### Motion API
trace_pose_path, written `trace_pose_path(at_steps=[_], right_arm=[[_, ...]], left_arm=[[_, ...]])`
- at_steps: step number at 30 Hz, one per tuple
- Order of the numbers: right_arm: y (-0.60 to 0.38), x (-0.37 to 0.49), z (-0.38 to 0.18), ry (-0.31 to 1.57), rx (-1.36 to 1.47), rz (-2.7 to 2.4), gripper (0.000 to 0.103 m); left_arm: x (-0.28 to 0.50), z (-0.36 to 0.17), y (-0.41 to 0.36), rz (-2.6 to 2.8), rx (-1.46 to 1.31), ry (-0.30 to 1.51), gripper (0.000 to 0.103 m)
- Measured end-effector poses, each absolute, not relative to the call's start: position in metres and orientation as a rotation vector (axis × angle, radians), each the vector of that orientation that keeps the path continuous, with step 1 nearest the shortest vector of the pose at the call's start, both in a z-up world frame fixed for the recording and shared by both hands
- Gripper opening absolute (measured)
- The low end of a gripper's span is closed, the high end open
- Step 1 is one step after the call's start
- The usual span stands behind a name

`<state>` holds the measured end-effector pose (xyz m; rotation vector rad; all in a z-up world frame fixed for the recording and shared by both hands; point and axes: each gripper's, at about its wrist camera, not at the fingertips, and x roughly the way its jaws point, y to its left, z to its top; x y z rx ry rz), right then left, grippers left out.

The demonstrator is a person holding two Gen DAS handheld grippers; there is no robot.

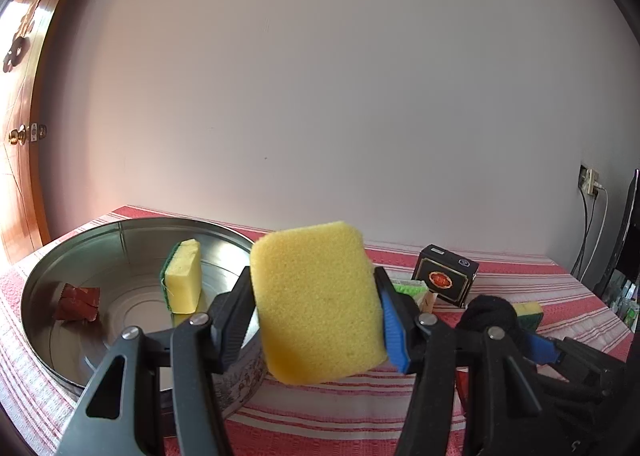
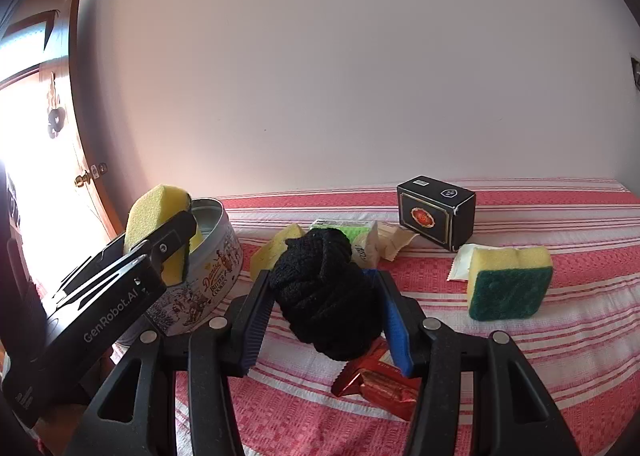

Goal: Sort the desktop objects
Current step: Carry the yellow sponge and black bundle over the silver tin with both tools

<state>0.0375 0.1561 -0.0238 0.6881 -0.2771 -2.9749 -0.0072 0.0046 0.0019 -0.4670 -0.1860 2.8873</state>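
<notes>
My left gripper (image 1: 316, 296) is shut on a plain yellow sponge (image 1: 320, 320), held in the air over the near right rim of a round metal cookie tin (image 1: 44, 288). Inside the tin a yellow-and-green sponge (image 1: 184, 280) leans upright and a red packet (image 1: 78, 302) lies at the left. My right gripper (image 2: 324, 288) is shut on a black knitted bundle (image 2: 326, 304), just above the striped red cloth. In the right wrist view the left gripper (image 2: 168, 232) with its sponge (image 2: 148, 212) hangs beside the tin (image 2: 208, 280).
On the cloth lie a sponge with a green scourer (image 2: 508, 284), a black box (image 2: 438, 214), a white sachet (image 2: 462, 264), a red foil packet (image 2: 380, 380), a wrapped green sponge (image 2: 348, 228) and another yellow sponge (image 2: 272, 248). A wall stands behind, a door at the left.
</notes>
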Motion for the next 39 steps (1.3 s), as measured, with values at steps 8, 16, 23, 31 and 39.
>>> trace_pose_path(at_steps=[8,16,23,31,39], right_arm=[[0.120,0.033,-0.021,-0.250,0.681,-2.905,0.054],[0.075,0.023,-0.004,-0.251,0.604,-2.835,0.054],[0.028,0.004,0.004,-0.234,0.548,-2.792,0.054],[-0.020,-0.020,0.003,-0.135,0.515,-2.836,0.054],[-0.031,-0.047,-0.019,-0.096,0.589,-2.892,0.054]], left_arm=[[0.005,0.013,-0.037,2.946,-0.408,-0.228,0.057],[0.005,0.032,-0.104,3.095,-0.351,-0.258,0.057],[-0.017,0.034,-0.160,3.229,-0.390,-0.369,0.057],[-0.052,0.026,-0.176,3.315,-0.578,-0.283,0.057],[-0.085,0.014,-0.172,3.319,-0.779,-0.204,0.057]])
